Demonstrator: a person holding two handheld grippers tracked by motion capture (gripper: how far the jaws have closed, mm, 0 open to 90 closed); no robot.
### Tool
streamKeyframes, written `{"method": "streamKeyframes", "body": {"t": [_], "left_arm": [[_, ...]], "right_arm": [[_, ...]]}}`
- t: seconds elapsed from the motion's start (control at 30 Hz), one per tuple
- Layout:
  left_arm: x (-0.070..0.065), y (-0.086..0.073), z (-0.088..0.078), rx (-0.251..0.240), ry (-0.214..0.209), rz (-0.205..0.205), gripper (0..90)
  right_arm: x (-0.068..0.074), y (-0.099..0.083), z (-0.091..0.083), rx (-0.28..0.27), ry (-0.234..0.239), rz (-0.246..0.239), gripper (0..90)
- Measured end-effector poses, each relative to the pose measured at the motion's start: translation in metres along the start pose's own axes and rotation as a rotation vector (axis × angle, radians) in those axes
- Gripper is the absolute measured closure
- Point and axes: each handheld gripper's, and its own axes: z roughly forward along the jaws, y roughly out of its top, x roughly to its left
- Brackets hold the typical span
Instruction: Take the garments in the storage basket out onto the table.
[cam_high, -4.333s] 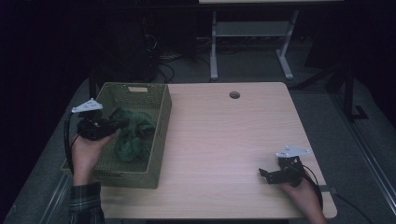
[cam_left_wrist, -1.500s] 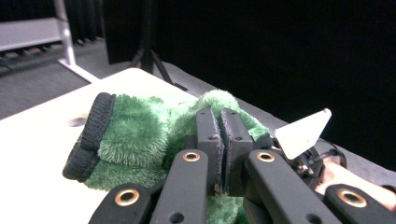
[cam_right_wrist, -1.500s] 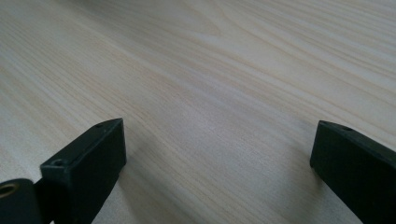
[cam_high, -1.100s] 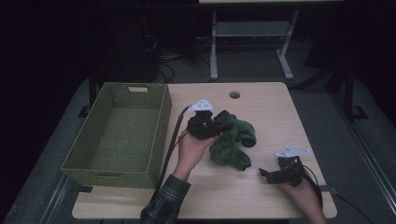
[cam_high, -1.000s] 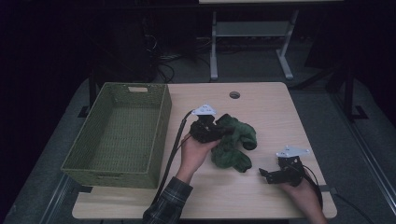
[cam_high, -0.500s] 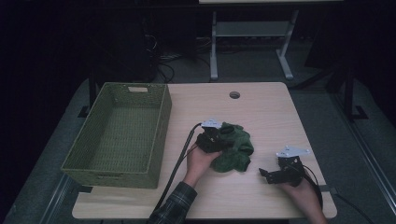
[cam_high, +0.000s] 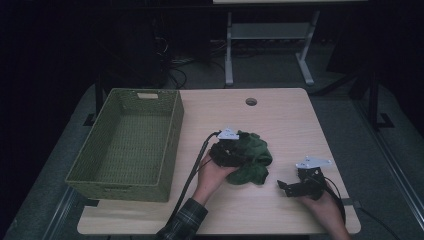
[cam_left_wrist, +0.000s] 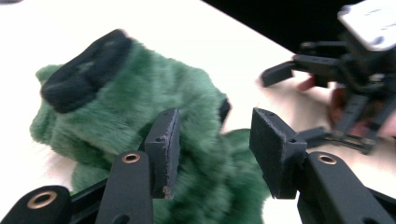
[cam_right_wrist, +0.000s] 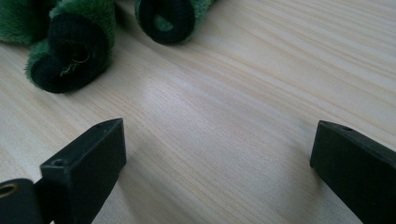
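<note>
The green plush garment (cam_high: 251, 160) lies bunched on the pale wooden counter (cam_high: 280, 115), out of the empty woven basket (cam_high: 131, 145) to its left; the left tool (cam_left_wrist: 212, 140) sits over it, its jaws just opened and parted, pads off the fleece, seemingly letting it go. The right tool (cam_high: 292, 188) rests near it on the counter, jaws wide and empty, likely waiting its turn; the room behind is dark, with a metal stand (cam_high: 265, 45) and cables on the floor.

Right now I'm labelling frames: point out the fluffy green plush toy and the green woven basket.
fluffy green plush toy (cam_high: 252, 155), high view, middle of its fur.
green woven basket (cam_high: 171, 139), high view, right wall.
</note>
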Motion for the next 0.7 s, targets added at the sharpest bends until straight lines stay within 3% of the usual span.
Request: {"method": "streamKeyframes", "body": {"t": [0.13,0.37,0.43,0.5,0.7], "left_arm": [[-0.017,-0.002,-0.011,0.005,0.008,0.055,53.9],[-0.035,-0.020,-0.010,0.030,-0.006,0.087,57.4],[-0.038,-0.026,-0.007,0.025,-0.005,0.083,57.2],[-0.041,-0.032,-0.005,0.023,-0.006,0.077,56.7],[-0.049,-0.044,0.002,0.038,0.027,0.090,54.4]], "right_arm": [[0.000,0.000,0.000,0.000,0.000,0.001,3.2],[0.001,-0.001,0.000,-0.004,-0.012,0.004,3.7],[0.002,0.000,-0.002,0.001,-0.017,0.010,6.7],[0.004,0.001,-0.005,0.007,-0.018,0.015,17.5],[0.010,0.005,-0.013,-0.044,0.038,0.016,30.0]]}}
